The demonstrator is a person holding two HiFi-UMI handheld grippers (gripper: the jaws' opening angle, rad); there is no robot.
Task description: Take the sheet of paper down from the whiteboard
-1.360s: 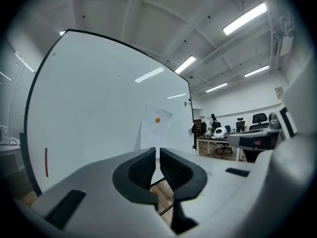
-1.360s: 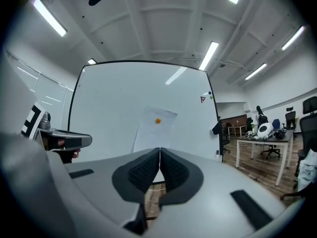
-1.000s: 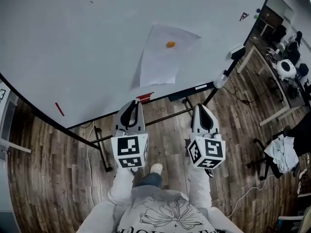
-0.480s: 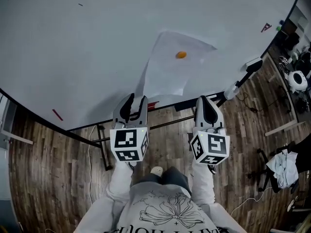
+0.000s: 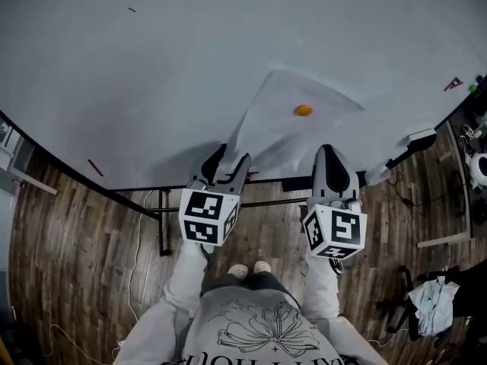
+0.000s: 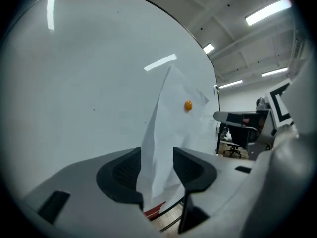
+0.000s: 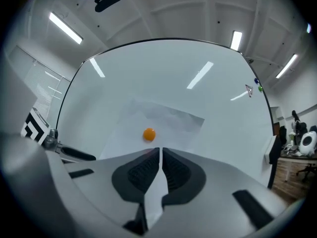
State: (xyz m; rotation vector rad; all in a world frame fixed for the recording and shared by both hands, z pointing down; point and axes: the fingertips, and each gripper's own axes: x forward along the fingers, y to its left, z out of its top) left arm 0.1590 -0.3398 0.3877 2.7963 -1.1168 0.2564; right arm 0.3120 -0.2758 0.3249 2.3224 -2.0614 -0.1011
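Note:
A white sheet of paper (image 5: 293, 131) hangs on the whiteboard (image 5: 152, 74), pinned by an orange magnet (image 5: 303, 110). The sheet's lower left part curls away from the board. My left gripper (image 5: 230, 163) is at that curled edge and its jaws are opening. In the left gripper view the paper (image 6: 171, 118) edge stands between the pads without being pressed, and the magnet (image 6: 188, 105) is above. My right gripper (image 5: 333, 158) is shut just below the sheet's lower right part. In the right gripper view the paper (image 7: 173, 123) and magnet (image 7: 149, 134) lie right beyond the closed tips (image 7: 161, 152).
The board's tray rail (image 5: 266, 182) runs under the sheet, with a red object (image 5: 245, 176) on it. A grey eraser (image 5: 421, 137) sits at the board's right end. A red stroke (image 5: 94, 167) and a red triangular magnet (image 5: 453, 84) mark the board. Stand legs and cables cross the wooden floor (image 5: 76, 257).
Both grippers have moved up to the board and the sheet's lower edge. The left jaws went from shut to open around the curled edge. The right jaws stayed shut.

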